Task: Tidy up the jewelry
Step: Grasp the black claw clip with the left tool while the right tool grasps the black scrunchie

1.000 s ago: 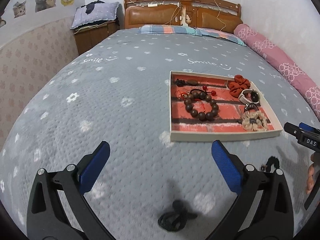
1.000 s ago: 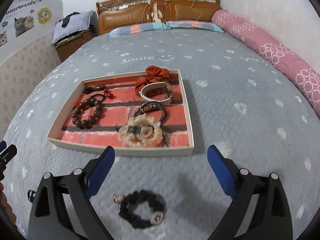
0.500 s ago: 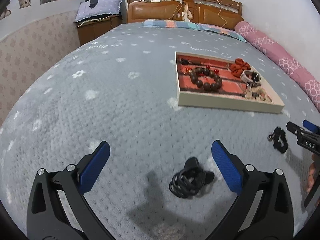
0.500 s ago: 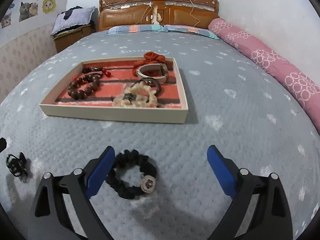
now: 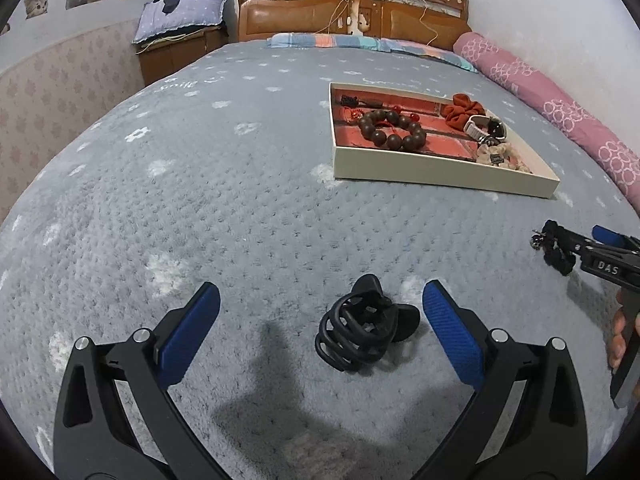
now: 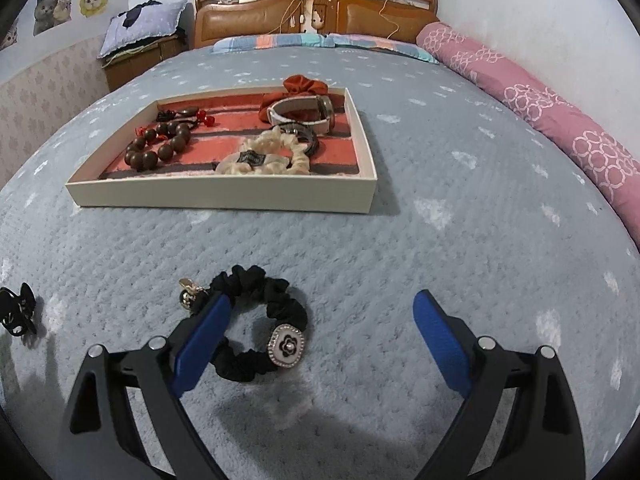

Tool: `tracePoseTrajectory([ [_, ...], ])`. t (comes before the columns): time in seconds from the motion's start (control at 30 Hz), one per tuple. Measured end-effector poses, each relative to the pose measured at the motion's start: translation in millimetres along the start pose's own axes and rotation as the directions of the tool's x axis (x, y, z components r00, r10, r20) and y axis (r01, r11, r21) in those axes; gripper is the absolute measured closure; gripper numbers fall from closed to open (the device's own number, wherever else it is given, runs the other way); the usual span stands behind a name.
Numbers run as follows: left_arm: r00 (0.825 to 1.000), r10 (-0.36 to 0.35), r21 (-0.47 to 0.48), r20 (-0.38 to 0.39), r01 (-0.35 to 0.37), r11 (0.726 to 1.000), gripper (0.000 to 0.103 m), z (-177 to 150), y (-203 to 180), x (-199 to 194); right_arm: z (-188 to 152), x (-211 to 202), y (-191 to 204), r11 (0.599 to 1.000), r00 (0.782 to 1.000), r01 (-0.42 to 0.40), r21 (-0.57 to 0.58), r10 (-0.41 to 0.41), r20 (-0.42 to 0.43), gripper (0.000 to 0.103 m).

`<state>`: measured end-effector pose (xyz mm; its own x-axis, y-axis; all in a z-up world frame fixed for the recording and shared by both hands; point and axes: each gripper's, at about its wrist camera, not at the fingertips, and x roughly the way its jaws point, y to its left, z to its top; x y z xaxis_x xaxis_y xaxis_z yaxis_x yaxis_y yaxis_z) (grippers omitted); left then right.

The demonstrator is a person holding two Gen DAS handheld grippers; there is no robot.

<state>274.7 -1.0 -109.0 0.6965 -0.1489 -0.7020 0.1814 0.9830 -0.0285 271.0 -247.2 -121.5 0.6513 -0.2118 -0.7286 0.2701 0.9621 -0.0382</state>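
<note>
A black hair claw clip (image 5: pixel 366 326) lies on the grey bedspread between the fingers of my open left gripper (image 5: pixel 320 330), closer to the right finger. A black scrunchie with a flower charm (image 6: pixel 260 326) lies between the fingers of my open right gripper (image 6: pixel 320 336); the left finger covers part of it. The scrunchie also shows in the left wrist view (image 5: pixel 556 246). The cream tray (image 6: pixel 224 196) with a brick-pattern floor holds a brown bead bracelet (image 6: pixel 158 148), a cream scrunchie (image 6: pixel 266 158), a watch (image 6: pixel 304 114) and a rust scrunchie (image 6: pixel 304 84).
The tray also shows in the left wrist view (image 5: pixel 440 178), ahead to the right. The claw clip lies at the far left of the right wrist view (image 6: pixel 18 312). A pink bolster (image 6: pixel 532 108) runs along the right bed edge. A headboard (image 6: pixel 316 12) and nightstand (image 5: pixel 180 48) stand behind.
Both grippers have come lower and closer to the bedspread. The claw clip now sits between the left fingers, and the black scrunchie between the right fingers. Both stay open.
</note>
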Motion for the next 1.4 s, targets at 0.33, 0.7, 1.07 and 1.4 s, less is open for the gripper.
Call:
tracePoseTrajectory([
  [0.33,0.999,-0.045,0.021,-0.016,0.045,0.999,0.025,-5,-4,3,-4,11,0,1.000,0.999,-0.007,0.001,0.007,-0.049,0.024],
  [0.7,0.996,-0.081,0.034,-0.044,0.083,0.996,0.049,-8,-9,9,-4,19,1,0.999,0.996,-0.040,0.006,0.040,-0.076,0.037],
  [1.07,0.992,-0.113,0.049,-0.047,0.116,0.992,0.066,-9,-13,7,-4,14,13,0.996,0.995,-0.078,-0.040,0.075,-0.069,0.075],
  [1.4,0.992,-0.119,0.026,-0.039,0.120,0.992,0.066,3,-12,5,-2,6,2,0.994,0.994,-0.105,0.008,0.105,-0.039,0.091],
])
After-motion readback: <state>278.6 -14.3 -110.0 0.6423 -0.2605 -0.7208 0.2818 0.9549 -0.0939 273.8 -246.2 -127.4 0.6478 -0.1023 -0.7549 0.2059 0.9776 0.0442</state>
